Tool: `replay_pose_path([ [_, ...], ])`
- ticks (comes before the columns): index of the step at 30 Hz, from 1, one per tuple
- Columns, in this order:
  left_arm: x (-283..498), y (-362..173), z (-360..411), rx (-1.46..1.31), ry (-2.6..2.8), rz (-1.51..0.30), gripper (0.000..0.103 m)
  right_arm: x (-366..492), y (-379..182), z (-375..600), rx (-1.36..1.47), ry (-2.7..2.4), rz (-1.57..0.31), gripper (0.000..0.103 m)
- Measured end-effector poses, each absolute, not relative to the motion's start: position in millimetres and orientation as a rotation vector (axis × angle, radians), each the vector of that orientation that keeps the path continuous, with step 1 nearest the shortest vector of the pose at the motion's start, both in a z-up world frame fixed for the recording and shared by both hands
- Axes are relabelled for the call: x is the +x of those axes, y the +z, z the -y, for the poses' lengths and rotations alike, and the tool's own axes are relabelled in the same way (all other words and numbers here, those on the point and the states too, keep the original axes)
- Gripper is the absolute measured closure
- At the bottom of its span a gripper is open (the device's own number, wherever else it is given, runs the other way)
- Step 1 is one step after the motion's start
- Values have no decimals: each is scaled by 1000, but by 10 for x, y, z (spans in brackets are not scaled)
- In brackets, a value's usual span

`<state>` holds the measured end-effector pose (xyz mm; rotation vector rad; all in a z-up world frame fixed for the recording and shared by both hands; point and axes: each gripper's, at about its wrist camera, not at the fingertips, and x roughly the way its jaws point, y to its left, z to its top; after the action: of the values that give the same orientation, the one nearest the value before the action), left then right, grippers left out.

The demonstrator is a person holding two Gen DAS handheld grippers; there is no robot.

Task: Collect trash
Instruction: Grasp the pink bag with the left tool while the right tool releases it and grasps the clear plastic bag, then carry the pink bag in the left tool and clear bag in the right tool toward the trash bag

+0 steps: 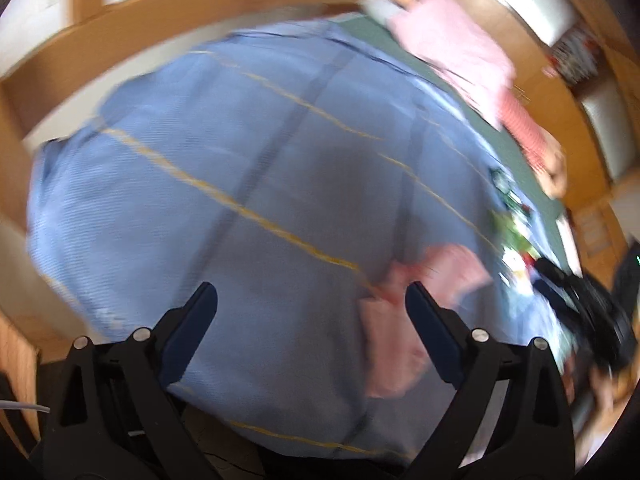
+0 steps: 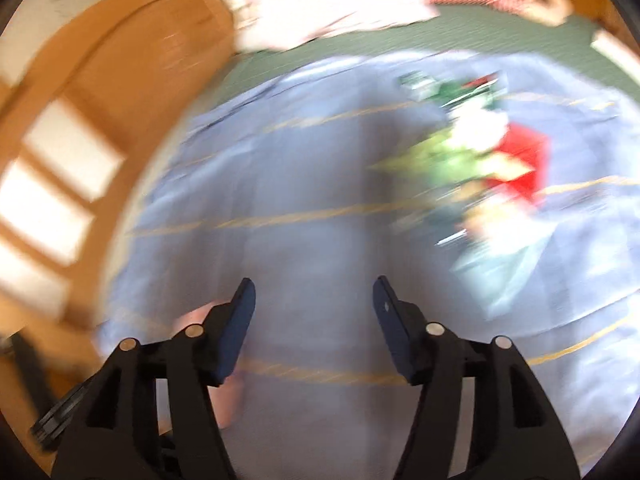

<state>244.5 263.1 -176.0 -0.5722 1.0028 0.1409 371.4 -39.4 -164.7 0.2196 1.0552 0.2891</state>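
Both views are blurred by motion. A blue blanket (image 1: 240, 184) with thin yellow lines fills most of the left wrist view. My left gripper (image 1: 311, 294) hangs open above it with nothing between its fingers. A crumpled pink piece of trash (image 1: 400, 320) lies on the blanket by the right finger, partly behind it. In the right wrist view my right gripper (image 2: 314, 288) is open and empty over the blanket (image 2: 304, 200). A heap of green, white and red wrappers (image 2: 476, 160) lies beyond it to the right. The same heap (image 1: 514, 224) shows small at the blanket's right edge.
A pink and white cloth (image 1: 460, 48) and a red striped sleeve with a hand (image 1: 556, 164) lie on the green mat (image 2: 360, 46) beyond the blanket. Wooden flooring (image 2: 132, 60) and a curved wooden frame (image 1: 140, 20) surround it. The other gripper's black body (image 1: 592, 312) shows at far right.
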Motion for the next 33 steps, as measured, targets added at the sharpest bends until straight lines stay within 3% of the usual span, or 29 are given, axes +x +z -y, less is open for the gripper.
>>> replay_pose_path([
  [7, 2661, -1802, -2015, -411, -71, -1051, 8, 4189, -1971, 807, -20, 34, -1072, 26],
  [16, 2790, -2052, -1780, -334, -64, -1108, 8, 4254, -2342, 968, -21, 63, -1134, 27],
  [17, 2795, -2069, -1795, -336, -50, -1108, 8, 4224, -2327, 942, -16, 82, -1131, 31],
  [19, 2796, -2091, -1840, -343, -29, -1106, 12, 4195, -2322, 903, -11, 129, -1134, 50],
  [23, 2804, -2148, -1945, -396, -21, -1118, 36, 4045, -2262, 739, -24, 194, -1140, 63],
  [24, 2806, -2159, -1968, -410, -20, -1122, 41, 4028, -2256, 725, -20, 206, -1142, 84],
  [25, 2801, -2155, -1997, -412, -19, -1124, 50, 4007, -2253, 695, -11, 217, -1152, 96],
  [29, 2809, -2148, -2025, -401, -17, -1118, 62, 3856, -2230, 635, 35, 256, -1172, 97],
  [33, 2793, -2103, -2055, -425, -11, -1094, 64, 3719, -2123, 602, 51, 281, -1149, 99],
])
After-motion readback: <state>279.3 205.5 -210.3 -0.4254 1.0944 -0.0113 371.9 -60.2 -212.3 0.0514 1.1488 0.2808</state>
